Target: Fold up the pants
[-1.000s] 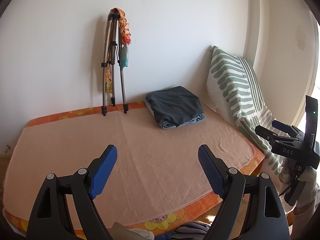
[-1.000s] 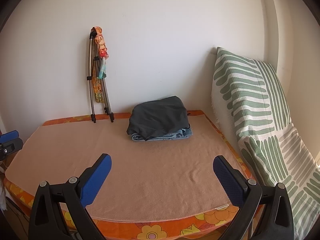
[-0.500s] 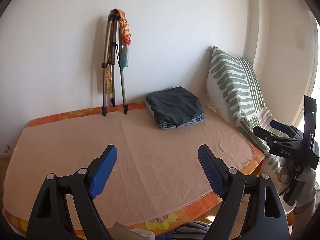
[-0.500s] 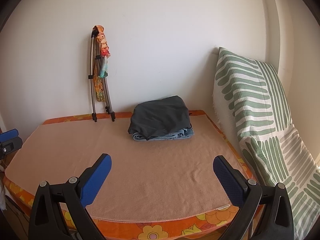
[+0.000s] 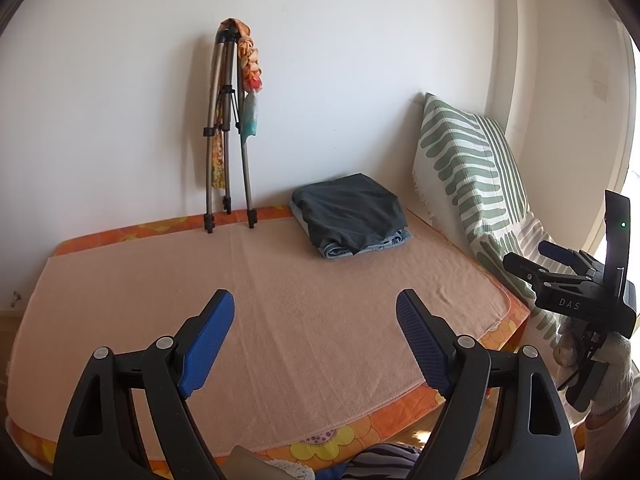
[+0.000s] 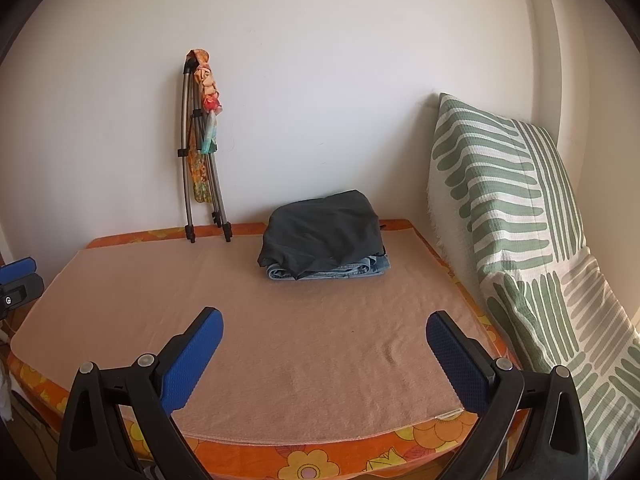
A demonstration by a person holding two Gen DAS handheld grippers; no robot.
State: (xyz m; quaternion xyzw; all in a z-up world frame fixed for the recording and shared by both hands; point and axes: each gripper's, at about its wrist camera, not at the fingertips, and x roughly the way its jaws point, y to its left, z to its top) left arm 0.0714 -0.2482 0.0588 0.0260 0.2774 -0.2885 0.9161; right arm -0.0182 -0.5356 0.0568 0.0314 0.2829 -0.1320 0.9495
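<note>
A stack of folded pants lies at the back of the bed: dark grey pants (image 5: 350, 208) (image 6: 324, 230) on top of blue jeans (image 5: 362, 246) (image 6: 332, 270). My left gripper (image 5: 314, 338) is open and empty, held over the near part of the peach towel (image 5: 260, 300) (image 6: 300, 332), well short of the stack. My right gripper (image 6: 324, 354) is open and empty over the towel's front edge. The right gripper also shows at the right of the left wrist view (image 5: 568, 276); the left gripper's tip shows at the left edge of the right wrist view (image 6: 18, 280).
A folded metal tripod (image 5: 224, 140) (image 6: 200, 160) with colourful cloth leans on the white wall at the back. A green-striped white pillow (image 5: 468, 172) (image 6: 516, 216) stands along the right side. The orange flowered mattress edge (image 6: 304, 460) runs along the front.
Both grippers have drifted slightly; the right gripper sits a little lower in the left wrist view. The jaws stay open and the pants have not moved.
</note>
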